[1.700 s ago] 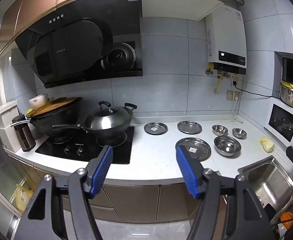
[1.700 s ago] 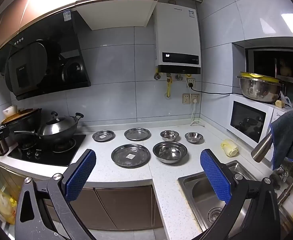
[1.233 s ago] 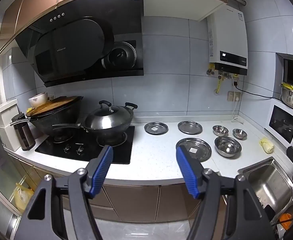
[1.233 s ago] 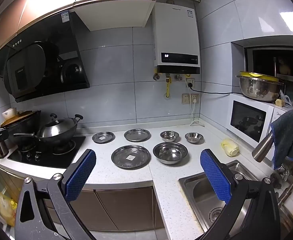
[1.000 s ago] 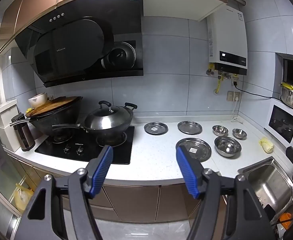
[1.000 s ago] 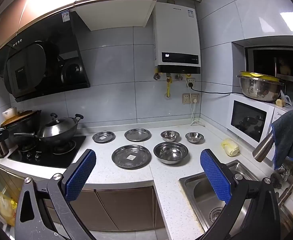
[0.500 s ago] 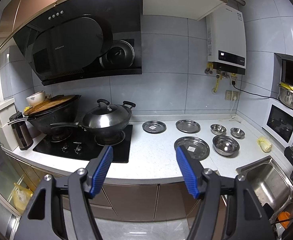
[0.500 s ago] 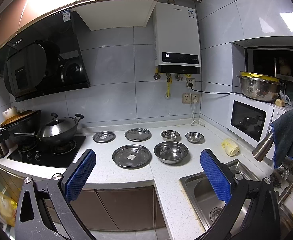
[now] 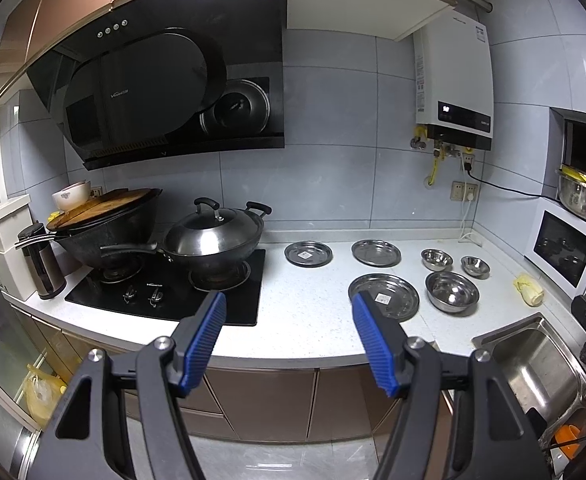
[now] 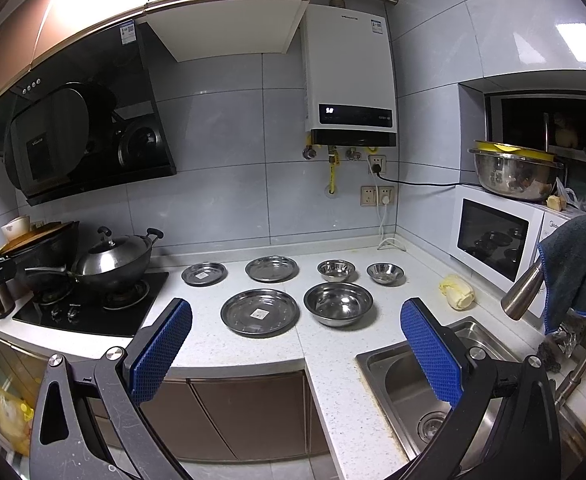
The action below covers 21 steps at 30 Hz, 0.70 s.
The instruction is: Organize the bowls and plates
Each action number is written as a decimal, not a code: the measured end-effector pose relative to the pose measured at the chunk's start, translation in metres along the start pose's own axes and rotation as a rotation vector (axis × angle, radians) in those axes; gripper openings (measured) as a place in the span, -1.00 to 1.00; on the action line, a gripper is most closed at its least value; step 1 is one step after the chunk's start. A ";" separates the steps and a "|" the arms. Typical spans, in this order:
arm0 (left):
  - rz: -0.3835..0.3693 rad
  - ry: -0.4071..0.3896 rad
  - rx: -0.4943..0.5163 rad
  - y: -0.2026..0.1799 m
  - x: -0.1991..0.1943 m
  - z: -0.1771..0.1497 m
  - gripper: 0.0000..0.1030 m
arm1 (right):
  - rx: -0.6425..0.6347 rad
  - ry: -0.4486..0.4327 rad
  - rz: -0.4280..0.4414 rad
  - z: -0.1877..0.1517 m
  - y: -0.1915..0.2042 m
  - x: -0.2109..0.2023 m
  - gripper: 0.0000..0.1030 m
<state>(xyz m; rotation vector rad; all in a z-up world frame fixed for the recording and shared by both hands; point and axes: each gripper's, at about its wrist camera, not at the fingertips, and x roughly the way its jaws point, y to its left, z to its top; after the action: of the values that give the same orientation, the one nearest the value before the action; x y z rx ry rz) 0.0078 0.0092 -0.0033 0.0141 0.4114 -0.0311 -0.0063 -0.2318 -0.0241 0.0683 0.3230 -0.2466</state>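
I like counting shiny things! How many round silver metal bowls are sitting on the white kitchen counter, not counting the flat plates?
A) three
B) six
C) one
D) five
A: on the white speckled counter there are three round silver metal bowls, one big bowl in front and two small bowls behind it; the other three shiny dishes are flat plates.

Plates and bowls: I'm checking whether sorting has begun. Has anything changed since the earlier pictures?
Nothing was grasped or moved. Both views shifted only slightly. The left gripper and right gripper stay open and empty; the plates and bowls lie unstacked on the counter.
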 end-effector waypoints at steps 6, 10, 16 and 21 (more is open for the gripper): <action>0.002 0.004 -0.001 0.002 0.000 0.002 0.25 | 0.003 0.001 0.002 0.000 -0.002 0.002 0.98; 0.002 0.004 0.001 0.002 -0.001 0.001 0.25 | 0.003 0.001 0.003 0.000 -0.003 0.003 0.98; -0.003 0.012 -0.002 -0.001 0.005 0.007 0.25 | 0.004 0.004 0.003 0.001 -0.003 0.005 0.98; -0.006 0.023 -0.003 0.000 0.011 0.010 0.25 | 0.004 0.004 0.003 0.001 -0.004 0.005 0.98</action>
<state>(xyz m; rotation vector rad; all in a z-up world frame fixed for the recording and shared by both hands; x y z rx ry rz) 0.0223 0.0084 0.0014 0.0100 0.4341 -0.0361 -0.0021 -0.2366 -0.0252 0.0732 0.3261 -0.2443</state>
